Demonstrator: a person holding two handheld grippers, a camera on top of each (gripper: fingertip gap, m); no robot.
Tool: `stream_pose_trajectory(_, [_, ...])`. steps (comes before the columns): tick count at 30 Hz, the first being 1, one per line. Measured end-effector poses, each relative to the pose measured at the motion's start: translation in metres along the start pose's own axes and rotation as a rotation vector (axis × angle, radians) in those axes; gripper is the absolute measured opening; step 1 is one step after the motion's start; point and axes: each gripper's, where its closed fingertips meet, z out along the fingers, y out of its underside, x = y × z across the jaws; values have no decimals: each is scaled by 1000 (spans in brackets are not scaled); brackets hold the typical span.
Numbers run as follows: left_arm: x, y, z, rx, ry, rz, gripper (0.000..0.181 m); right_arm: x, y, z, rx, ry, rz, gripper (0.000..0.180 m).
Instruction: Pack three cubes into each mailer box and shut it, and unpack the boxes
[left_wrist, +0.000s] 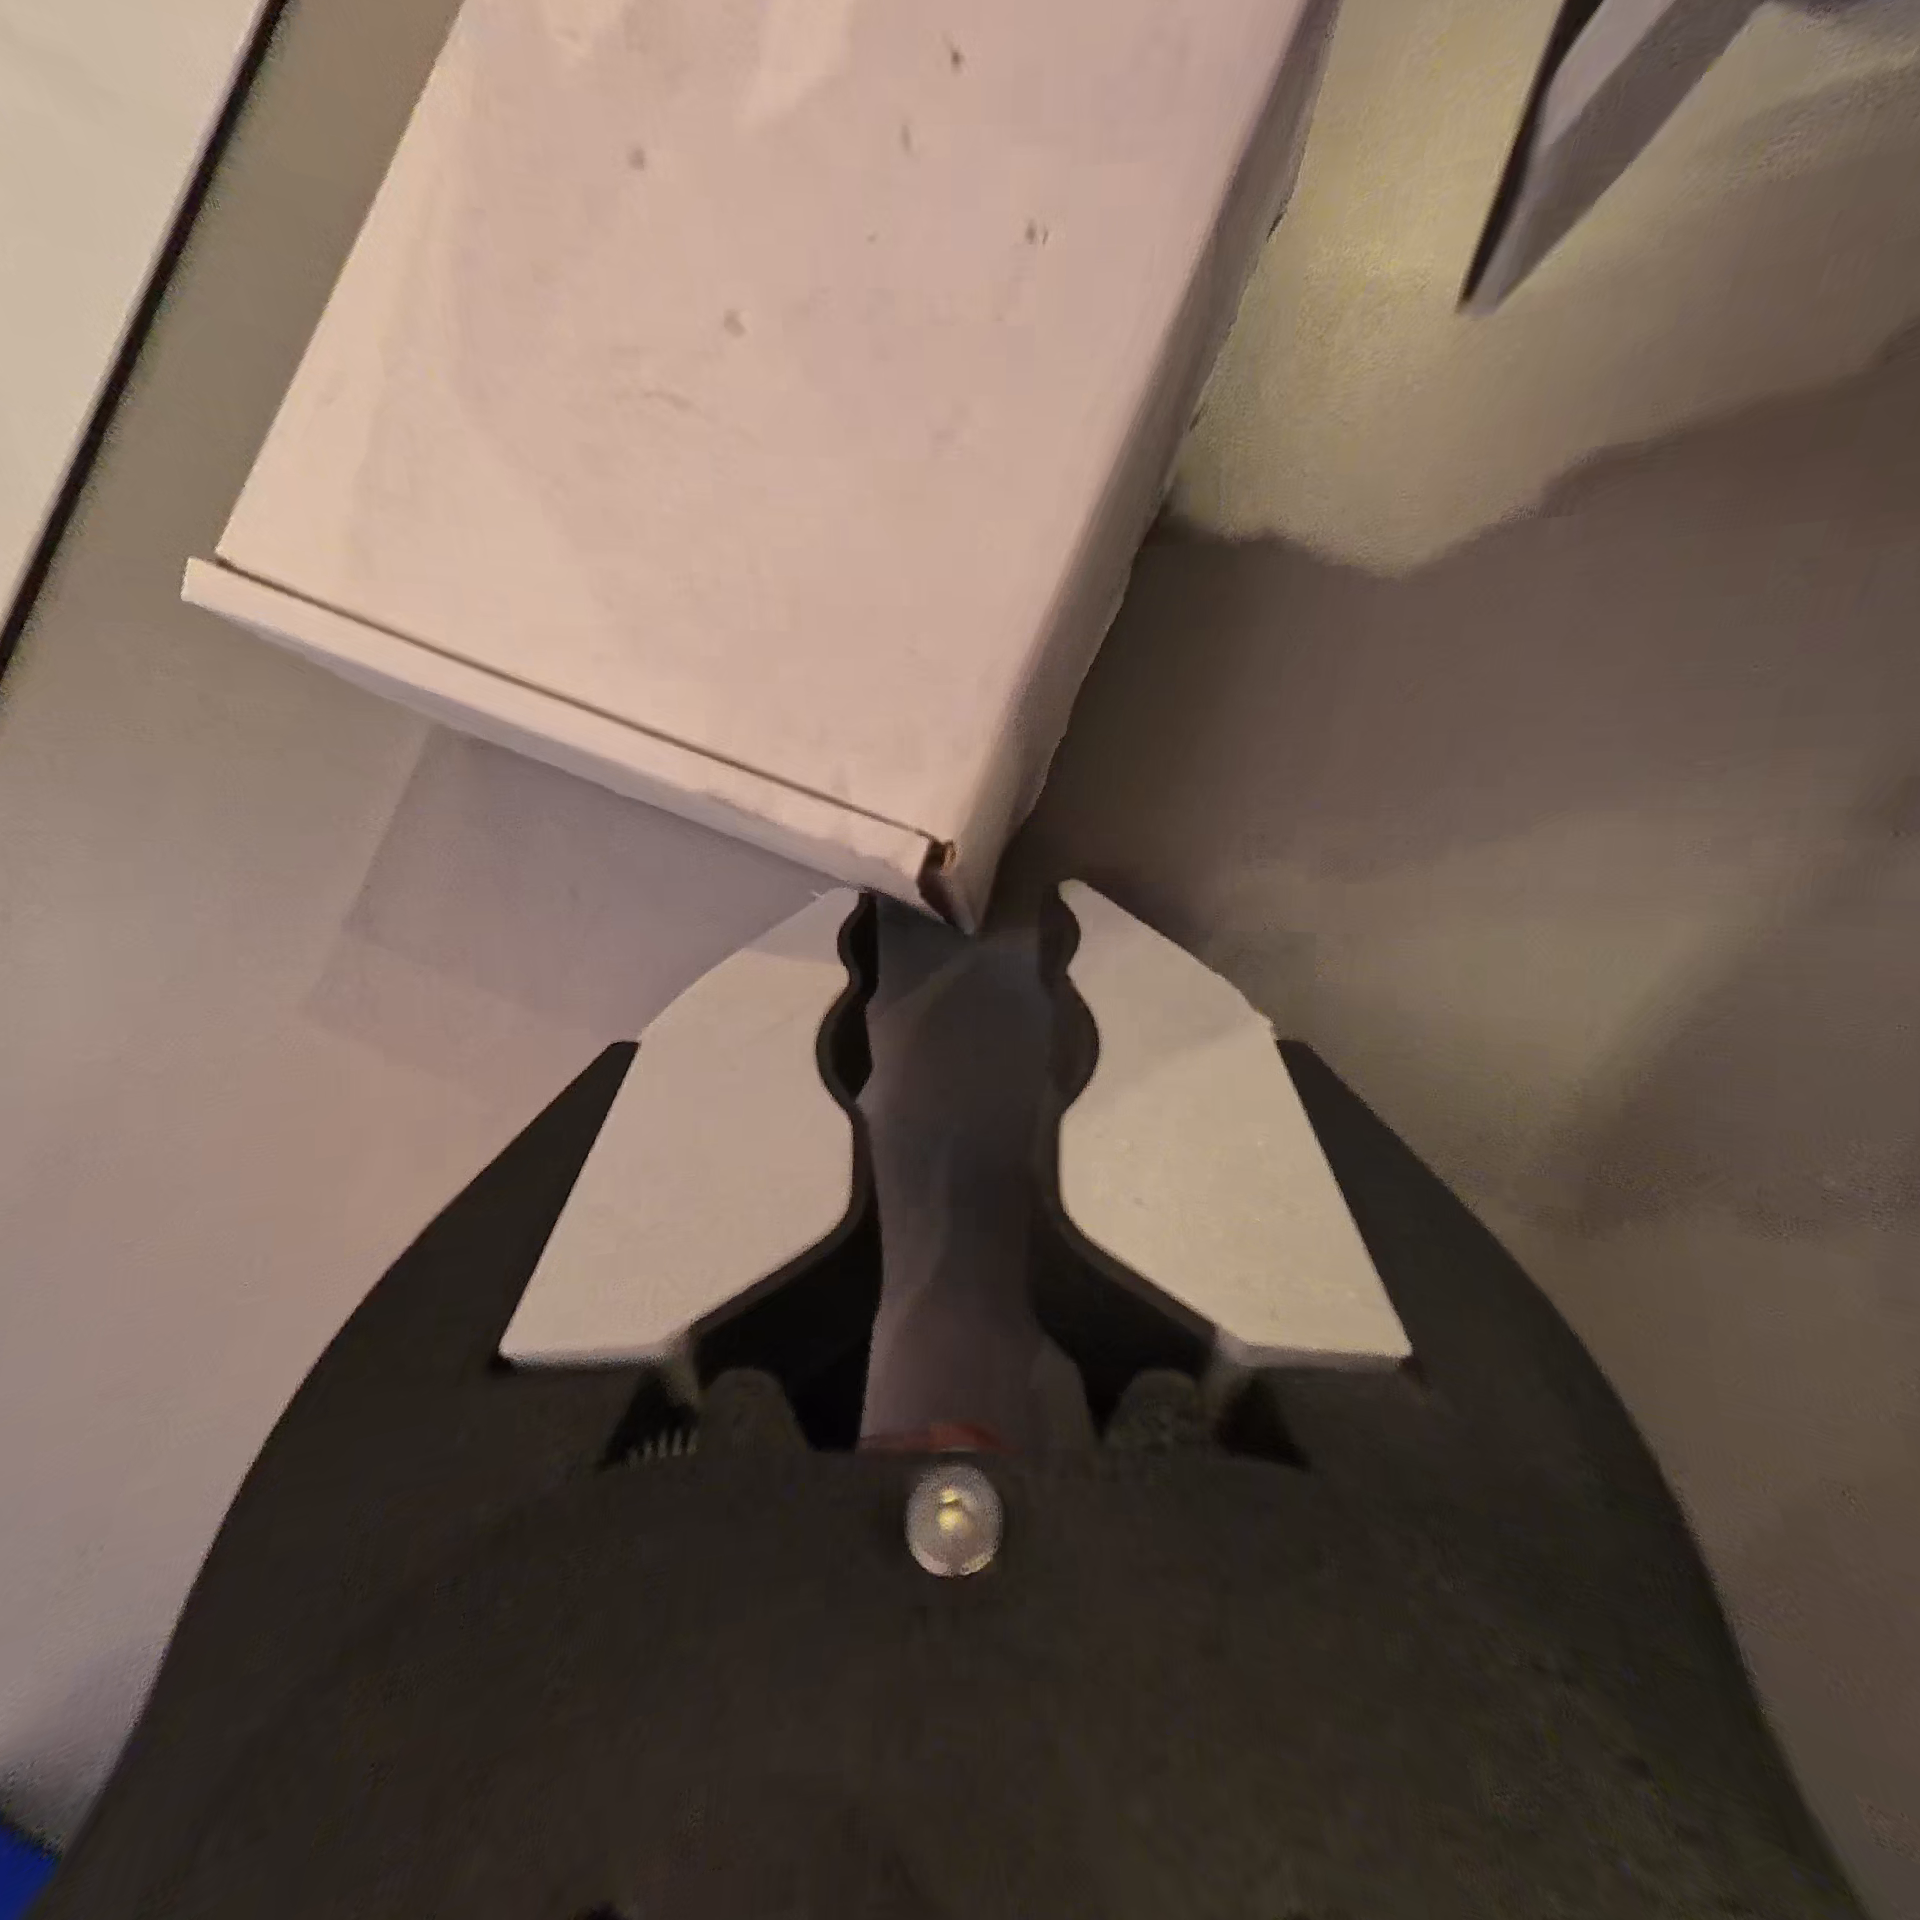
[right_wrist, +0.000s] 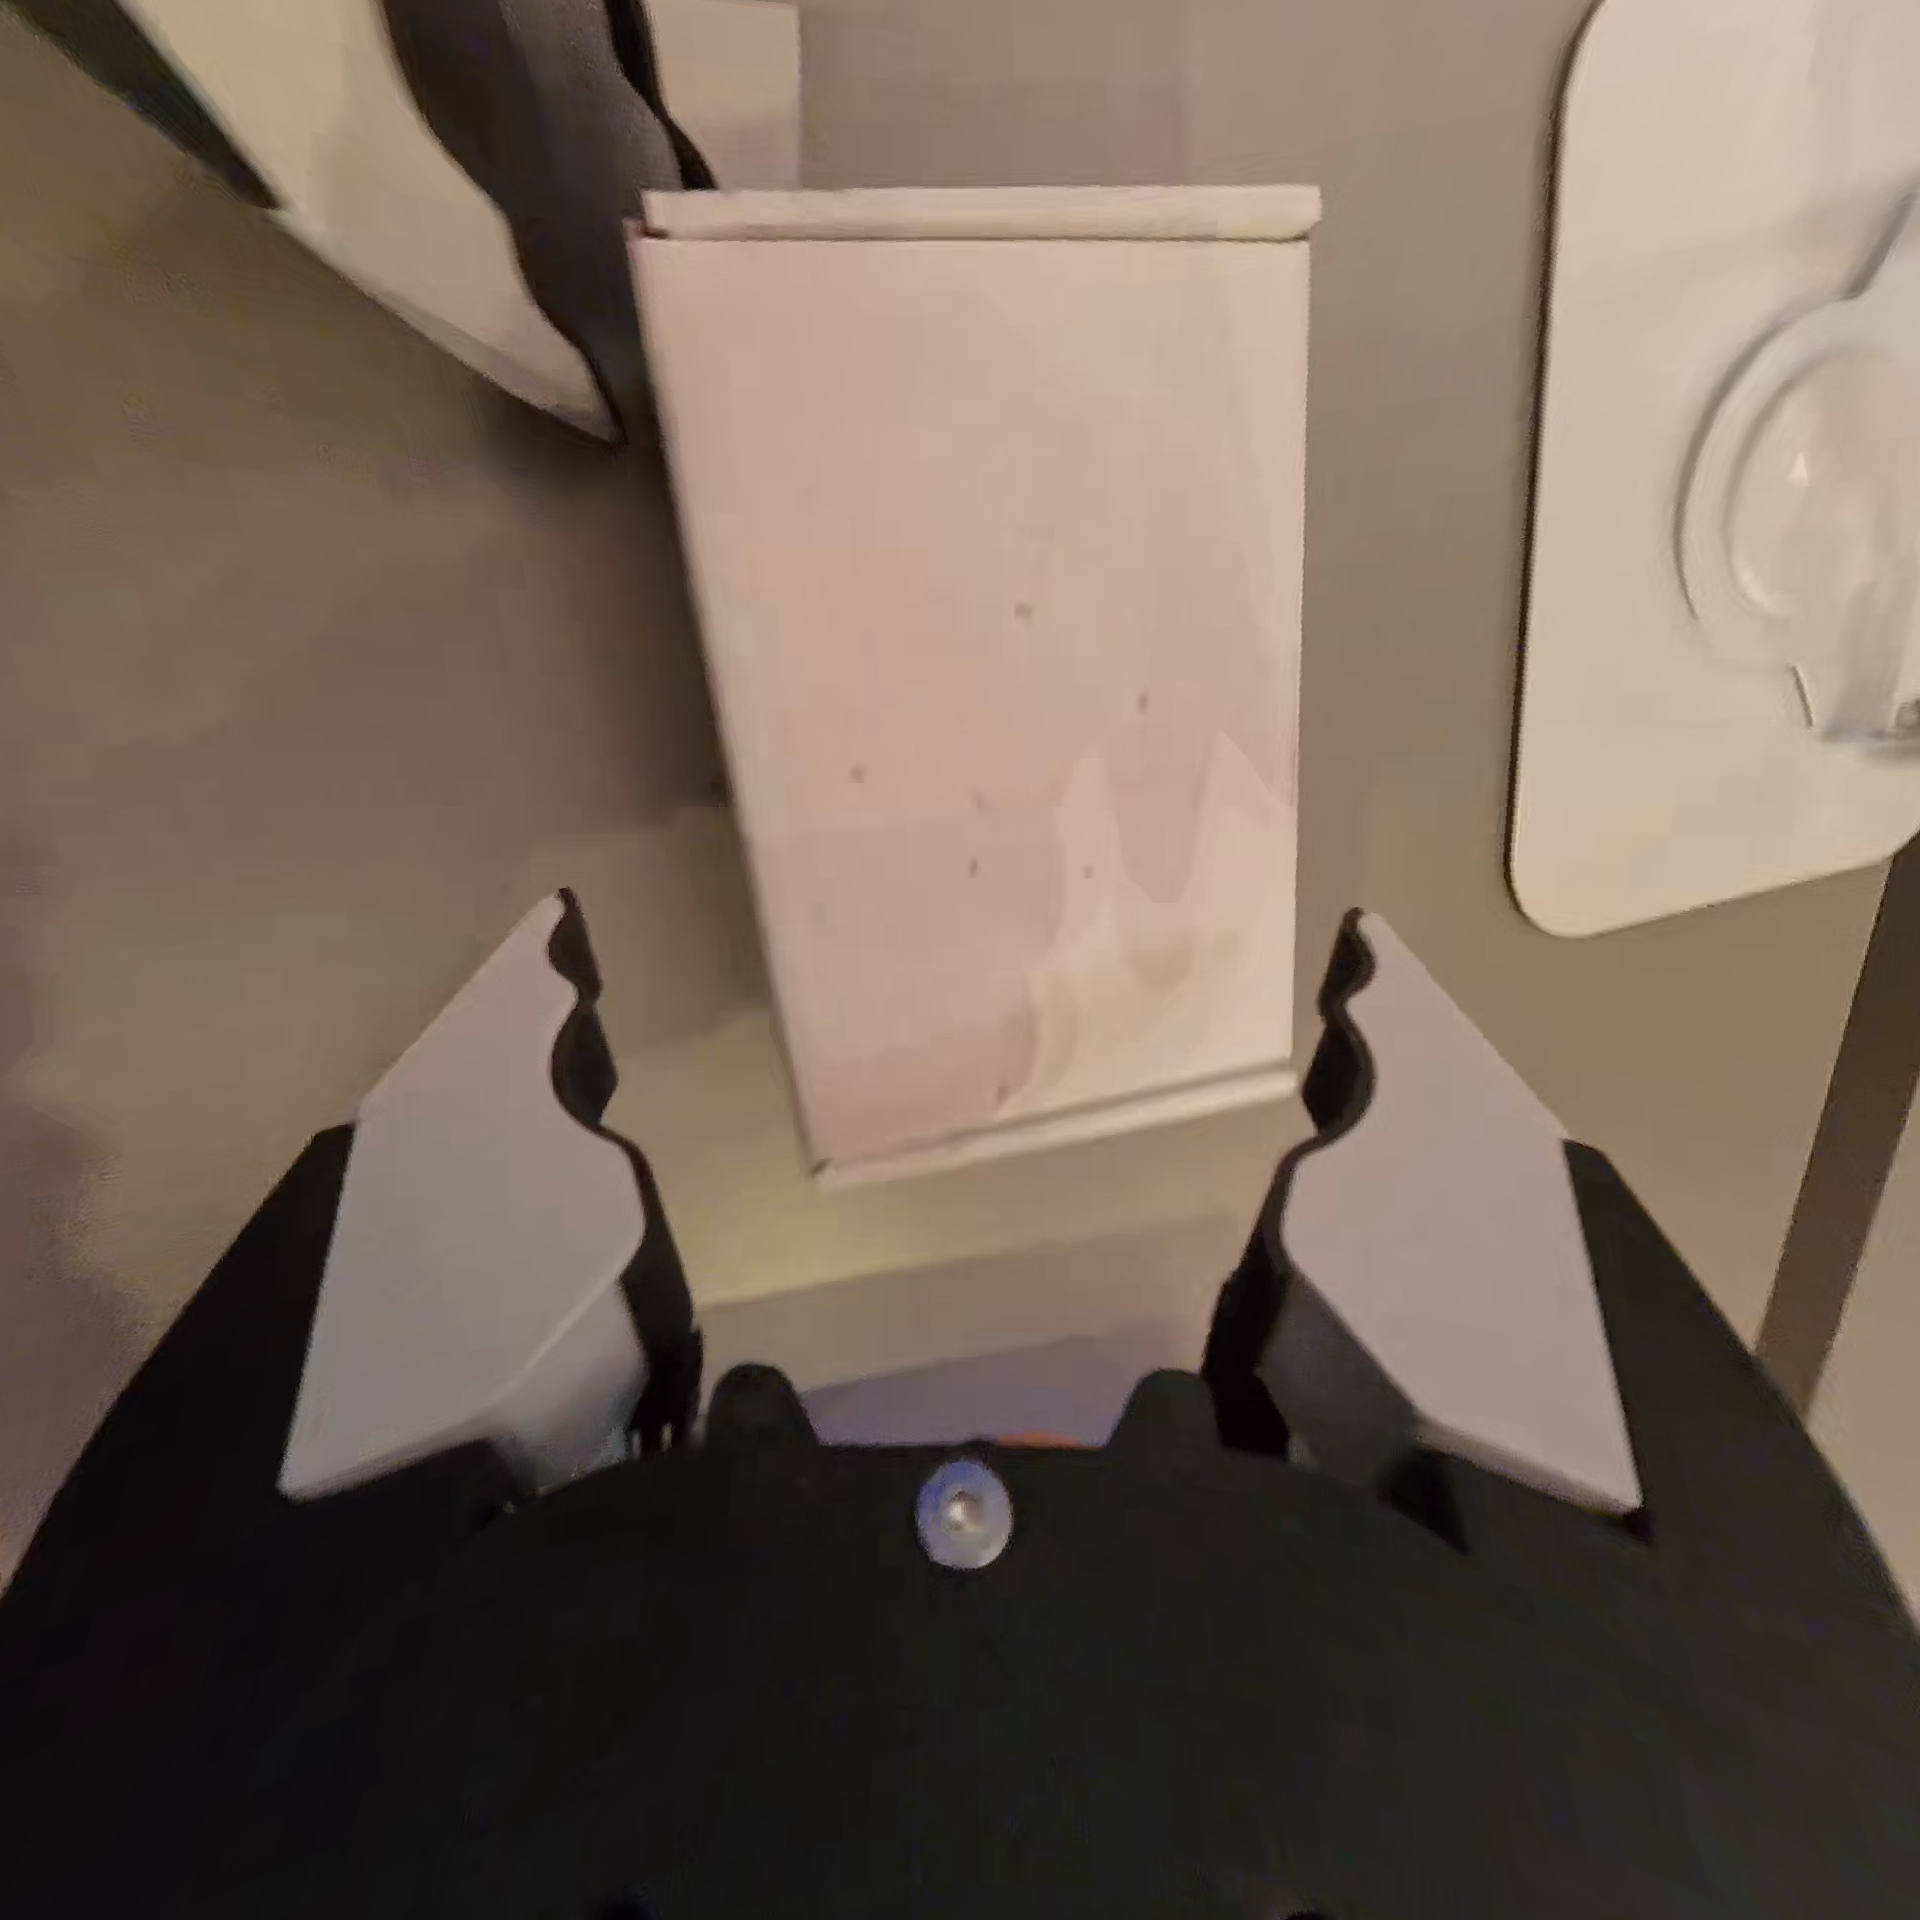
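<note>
The bench (right_wrist: 260, 727) is a plain grey-beige surface, and a white mat (right_wrist: 1704, 520) with a black rim lies along one of its edges, carrying a clear plastic piece whose kind is hard to make out. On the open bench beside that mat sits the white mailer box (right_wrist: 977, 644), lid down and looking fully shut; no cubes show in either view, so whether it is full cannot be told. The right claw (right_wrist: 961, 925) stands wide, its jaws straddling the near end of the box without touching it. The left claw (left_wrist: 956, 914) is narrow, its jaws nearly together, tips right at one lower corner of the box (left_wrist: 727, 416); whether they pinch a flap there or only touch is unclear. This looks like the handling of a closed box, either just shut or about to be opened. The next move likely calls for the right claw to steady the box body while the left works the front flap.
</note>
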Motion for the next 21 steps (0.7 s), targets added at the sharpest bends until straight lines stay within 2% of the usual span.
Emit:
stream_pose_trajectory(4, [0,0,-3,18,14,-26,28,4,-10,36,-107,-61,-62,153])
stream_pose_trajectory(5, [0,1,-3,15,16,-28,28,4,-10,41,-116,-83,-67,136])
stream_pose_trajectory(12, [1,-3,-10,38,32,-30,31,10,-16,30,-38,-116,9,130])
stream_pose_trajectory(16, [6,-20,-28,142,50,-47,40,28,-12,-15,36,-58,34,129])
stream_pose_trajectory(18, [7,-21,-35,148,34,-41,40,45,-6,-55,99,-18,57,129])
stream_pose_trajectory(21, [7,-21,-40,153,27,-41,39,75,28,-119,131,74,93,129])
